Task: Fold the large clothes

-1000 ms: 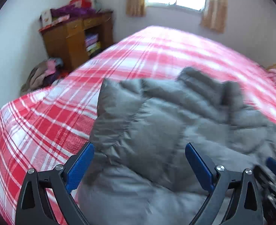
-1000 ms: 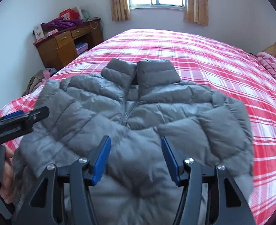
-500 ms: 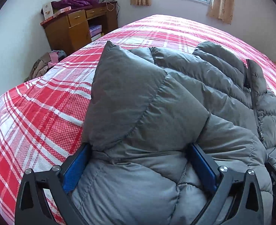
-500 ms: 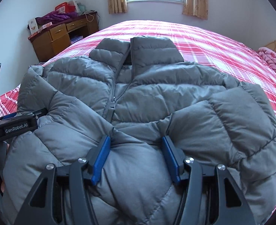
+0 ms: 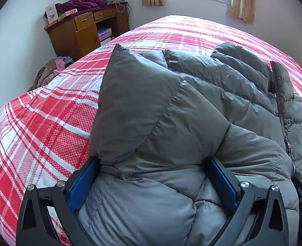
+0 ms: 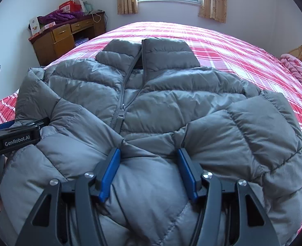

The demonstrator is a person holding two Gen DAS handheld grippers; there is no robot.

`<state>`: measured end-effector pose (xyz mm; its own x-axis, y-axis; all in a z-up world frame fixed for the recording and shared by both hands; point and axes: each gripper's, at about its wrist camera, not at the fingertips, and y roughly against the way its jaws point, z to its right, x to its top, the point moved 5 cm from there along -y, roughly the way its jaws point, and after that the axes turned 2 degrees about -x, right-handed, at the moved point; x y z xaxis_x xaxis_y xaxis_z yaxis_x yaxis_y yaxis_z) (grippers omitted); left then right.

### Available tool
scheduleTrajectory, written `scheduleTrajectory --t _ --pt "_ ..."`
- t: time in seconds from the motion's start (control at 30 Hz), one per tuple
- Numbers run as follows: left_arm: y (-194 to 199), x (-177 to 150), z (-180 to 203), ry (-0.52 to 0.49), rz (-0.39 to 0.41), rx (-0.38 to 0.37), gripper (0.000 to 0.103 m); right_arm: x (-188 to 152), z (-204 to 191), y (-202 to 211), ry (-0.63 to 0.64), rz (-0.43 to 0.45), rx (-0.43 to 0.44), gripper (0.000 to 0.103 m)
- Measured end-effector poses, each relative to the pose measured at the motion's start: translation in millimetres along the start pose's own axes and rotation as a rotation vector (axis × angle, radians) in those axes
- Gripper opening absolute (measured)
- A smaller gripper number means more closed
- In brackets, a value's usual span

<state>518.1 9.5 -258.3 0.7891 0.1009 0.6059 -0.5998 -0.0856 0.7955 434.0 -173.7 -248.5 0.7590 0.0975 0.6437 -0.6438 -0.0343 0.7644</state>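
Holding both grippers, left (image 5: 153,176) and right (image 6: 149,172), spread wide around the grey jacket's (image 6: 171,102) hem at 6 o'clock on the bed (image 6: 243,47), I risk slippery padding escaping.

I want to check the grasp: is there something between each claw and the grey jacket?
Nothing visible. The grey jacket bulges directly between the fingers of the left claw and the right claw.
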Motion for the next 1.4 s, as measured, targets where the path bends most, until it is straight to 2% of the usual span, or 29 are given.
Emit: scheduleTrajectory --t 0.63,0.73,0.83,0.9,1.0,1.13,1.27,1.4 --pt "2 0 1 -0.002 0.000 0.003 0.102 -1 0 1 0.005 0.001 -0.008 0.060" --pt "7 1 -1 -0.033 -0.031 -0.005 0.102 0 -1 1 0.005 0.002 -0.011 0.061" --pt "29 8 -15 -0.022 -0.054 -0.005 0.102 0 -1 3 0.000 -0.007 0.013 0.070" --pt "54 24 -26 -0.009 -0.003 -0.014 0.102 0 -1 8 0.008 -0.024 0.035 0.081" --pt "74 58 -30 0.019 0.055 -0.081 0.102 5 -2 20 0.033 -0.048 0.093 0.083" --pt "54 101 -10 0.007 -0.004 -0.100 0.102 34 4 31 0.095 -0.033 0.107 0.083" --pt "33 147 32 -0.062 0.001 -0.093 0.102 85 23 30 0.036 -0.028 0.116 0.084" --pt "2 187 71 -0.079 -0.046 -0.129 0.102 139 47 16 -0.038 -0.006 0.069 0.095"
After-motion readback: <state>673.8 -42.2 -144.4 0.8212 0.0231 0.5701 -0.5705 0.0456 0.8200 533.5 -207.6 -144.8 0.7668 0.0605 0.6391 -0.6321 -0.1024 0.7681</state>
